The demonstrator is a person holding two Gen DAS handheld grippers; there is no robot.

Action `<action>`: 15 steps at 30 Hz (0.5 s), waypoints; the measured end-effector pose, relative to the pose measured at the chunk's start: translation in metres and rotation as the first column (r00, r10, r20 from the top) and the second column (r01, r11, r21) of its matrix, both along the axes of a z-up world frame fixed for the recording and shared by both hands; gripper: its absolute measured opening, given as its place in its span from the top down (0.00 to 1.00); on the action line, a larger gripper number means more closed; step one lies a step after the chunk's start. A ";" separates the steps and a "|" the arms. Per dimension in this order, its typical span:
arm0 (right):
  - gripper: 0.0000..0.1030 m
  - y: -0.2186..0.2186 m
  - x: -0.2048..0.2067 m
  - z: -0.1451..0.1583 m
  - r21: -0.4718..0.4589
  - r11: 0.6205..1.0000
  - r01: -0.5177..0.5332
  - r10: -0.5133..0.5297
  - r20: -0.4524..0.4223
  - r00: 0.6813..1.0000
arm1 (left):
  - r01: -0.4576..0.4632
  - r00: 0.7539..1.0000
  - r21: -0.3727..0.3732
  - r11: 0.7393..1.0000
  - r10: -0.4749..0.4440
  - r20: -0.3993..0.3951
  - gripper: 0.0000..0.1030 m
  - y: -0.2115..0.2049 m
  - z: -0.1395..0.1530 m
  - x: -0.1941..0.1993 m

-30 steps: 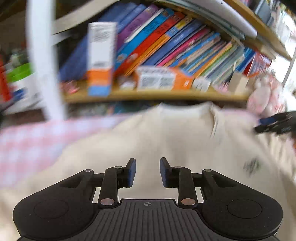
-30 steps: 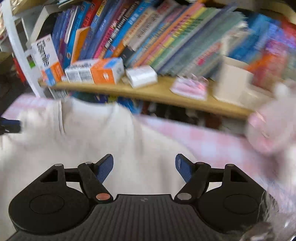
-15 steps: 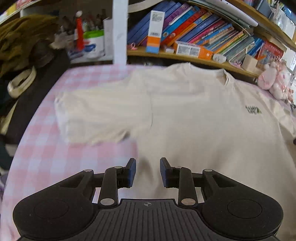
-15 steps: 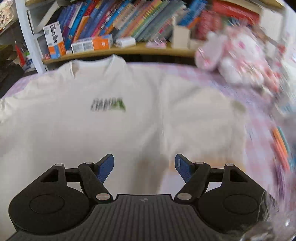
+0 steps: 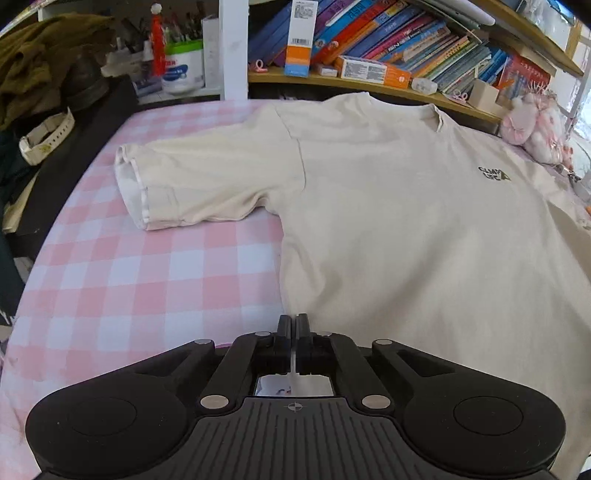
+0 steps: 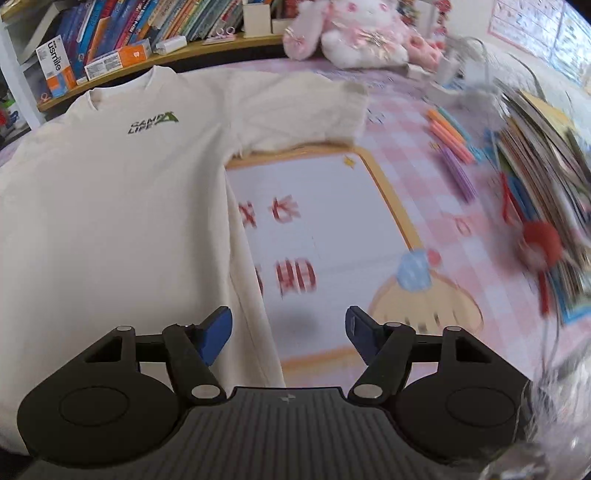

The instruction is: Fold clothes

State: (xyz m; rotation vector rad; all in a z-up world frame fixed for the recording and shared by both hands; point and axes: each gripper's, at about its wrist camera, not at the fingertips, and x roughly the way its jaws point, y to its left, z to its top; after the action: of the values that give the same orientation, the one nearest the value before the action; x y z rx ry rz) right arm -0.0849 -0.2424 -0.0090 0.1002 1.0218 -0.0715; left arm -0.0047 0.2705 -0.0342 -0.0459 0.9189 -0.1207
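Note:
A cream T-shirt (image 5: pixel 406 221) lies flat and face up on the checked tablecloth, collar toward the bookshelf, with a small dark logo (image 5: pixel 494 173) on the chest. Its left sleeve (image 5: pixel 192 177) is spread out to the side. My left gripper (image 5: pixel 293 319) is shut at the shirt's left side edge, low on the body, with a pale sliver of cloth between the jaws. In the right wrist view the same T-shirt (image 6: pixel 110 203) fills the left half. My right gripper (image 6: pixel 288 317) is closing, its jaws still wide; the shirt's right side edge lies between its fingers, untouched by the pads.
A pink and white checked cloth (image 5: pixel 129 277) covers the table. A shelf of books (image 5: pixel 388 40) runs along the back. To the right are a printed mat with an orange border (image 6: pixel 325 221), coloured pens (image 6: pixel 450 140), stacked books (image 6: pixel 546 166) and a pink plush toy (image 6: pixel 351 33).
Both views pulled back from the shelf to the shirt's lower sides. The left jaws closed at the shirt's left edge. The right jaws narrowed slightly.

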 end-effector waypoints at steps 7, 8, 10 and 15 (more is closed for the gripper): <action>0.63 -0.001 -0.035 -0.008 0.030 0.999 -0.031 0.033 -0.070 0.997 | 0.013 1.000 0.006 1.000 -0.013 -0.001 0.99 0.000 -0.001 0.004; 0.67 0.001 -0.038 -0.010 0.028 0.999 -0.041 0.043 -0.078 0.996 | 0.013 1.000 0.001 1.000 -0.013 -0.001 0.99 0.001 -0.001 0.004; 0.92 0.007 -0.041 -0.008 0.032 0.996 -0.080 0.083 -0.093 0.992 | 0.004 1.000 -0.013 1.000 -0.004 -0.002 0.99 0.003 -0.001 0.004; 0.94 -0.002 -0.043 0.004 0.145 0.989 -0.026 0.036 -0.067 0.997 | -0.004 1.000 -0.017 1.000 0.004 0.001 0.99 0.003 -0.001 0.003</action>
State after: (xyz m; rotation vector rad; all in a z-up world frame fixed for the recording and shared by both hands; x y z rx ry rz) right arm -0.1281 -0.2444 -0.0046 0.2146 1.0978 0.0276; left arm -0.0013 0.2739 -0.0354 -0.0635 0.9170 -0.1246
